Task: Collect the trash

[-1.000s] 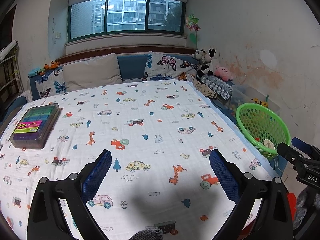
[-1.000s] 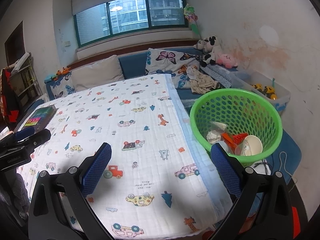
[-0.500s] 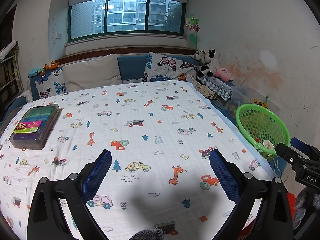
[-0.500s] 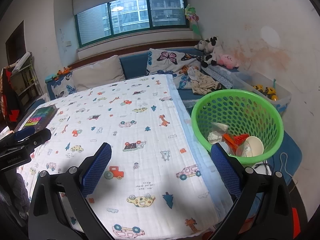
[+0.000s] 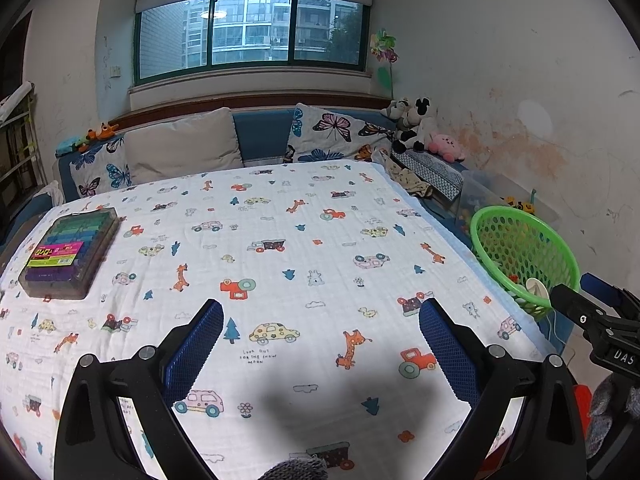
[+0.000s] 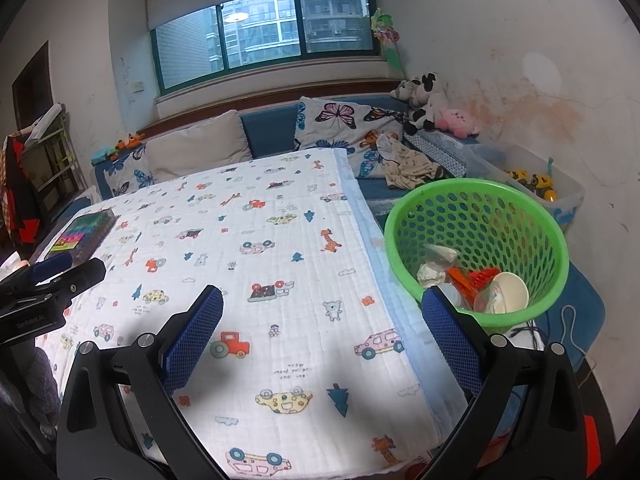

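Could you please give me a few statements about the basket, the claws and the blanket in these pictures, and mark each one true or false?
1. The green basket holds a paper cup and crumpled scraps. True.
2. The left claw grips a wrapper. False: it is open and empty.
3. The basket stands on the blanket. False: it sits beside the blanket, off its right edge.
4. The right claw is open. True.
5. A clear case of coloured items lies on the blanket. True.
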### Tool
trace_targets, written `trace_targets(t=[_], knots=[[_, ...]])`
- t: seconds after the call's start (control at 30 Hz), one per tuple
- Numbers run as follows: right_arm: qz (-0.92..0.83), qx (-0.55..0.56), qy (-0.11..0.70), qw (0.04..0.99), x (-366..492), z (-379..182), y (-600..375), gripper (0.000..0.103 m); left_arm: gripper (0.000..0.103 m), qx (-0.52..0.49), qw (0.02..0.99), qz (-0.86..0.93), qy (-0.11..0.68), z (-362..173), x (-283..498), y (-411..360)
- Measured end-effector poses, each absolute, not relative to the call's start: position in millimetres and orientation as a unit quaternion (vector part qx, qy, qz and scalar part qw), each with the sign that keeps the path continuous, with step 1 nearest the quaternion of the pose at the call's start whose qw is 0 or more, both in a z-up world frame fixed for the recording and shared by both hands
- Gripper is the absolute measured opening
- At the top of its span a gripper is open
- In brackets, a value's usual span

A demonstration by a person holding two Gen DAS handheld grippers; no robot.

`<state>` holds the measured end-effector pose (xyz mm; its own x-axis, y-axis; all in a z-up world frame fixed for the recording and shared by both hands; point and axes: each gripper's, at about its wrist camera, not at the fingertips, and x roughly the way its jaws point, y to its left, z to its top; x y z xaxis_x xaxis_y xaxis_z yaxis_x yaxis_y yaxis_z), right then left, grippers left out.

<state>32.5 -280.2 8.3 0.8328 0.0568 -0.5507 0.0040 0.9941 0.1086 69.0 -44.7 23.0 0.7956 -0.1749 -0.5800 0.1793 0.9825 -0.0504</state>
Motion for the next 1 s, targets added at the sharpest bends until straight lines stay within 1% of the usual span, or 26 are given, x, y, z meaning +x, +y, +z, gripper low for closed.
trace_targets(t=[1.0], knots=[[0.020, 0.054, 0.293, 0.954, 32.9, 6.0, -278.5, 0.099, 0.095, 0.000, 0.947, -0.092, 0.308, 18.3, 68.6, -41.7]])
